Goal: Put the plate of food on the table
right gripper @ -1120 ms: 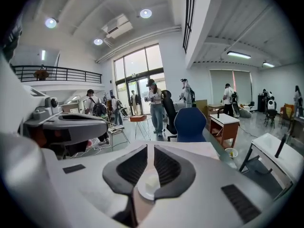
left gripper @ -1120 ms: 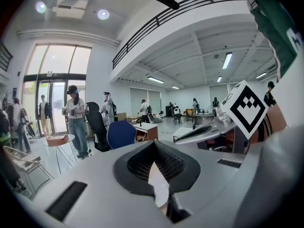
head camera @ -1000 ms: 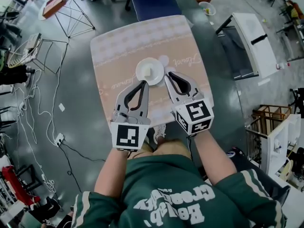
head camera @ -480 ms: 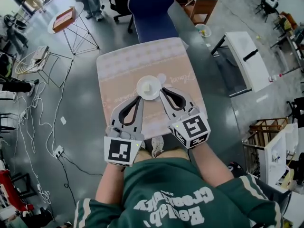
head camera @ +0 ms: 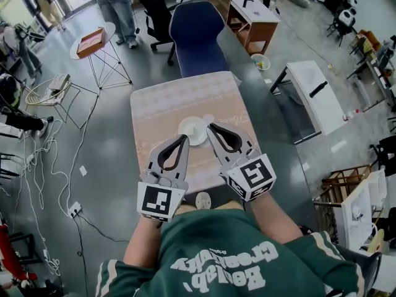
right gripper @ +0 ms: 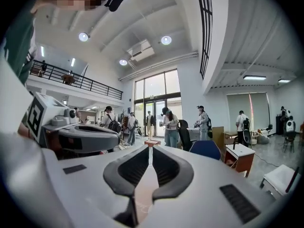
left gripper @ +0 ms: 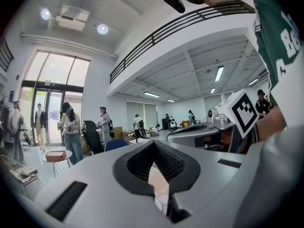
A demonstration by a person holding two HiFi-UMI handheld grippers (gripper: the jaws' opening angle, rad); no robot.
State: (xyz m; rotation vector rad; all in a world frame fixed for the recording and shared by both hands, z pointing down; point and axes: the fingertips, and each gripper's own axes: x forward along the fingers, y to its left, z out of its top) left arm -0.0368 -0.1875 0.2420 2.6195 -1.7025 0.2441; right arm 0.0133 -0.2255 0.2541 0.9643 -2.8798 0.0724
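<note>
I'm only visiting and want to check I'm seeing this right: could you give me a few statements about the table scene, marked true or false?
1. The plate sits on the table. True.
2. The plate is empty. False: a small pale piece of food lies on it.
3. The chair behind the table is red. False: the chair is blue.
4. In the head view, the left hand-held gripper and right hand-held gripper flank the plate. True.
</note>
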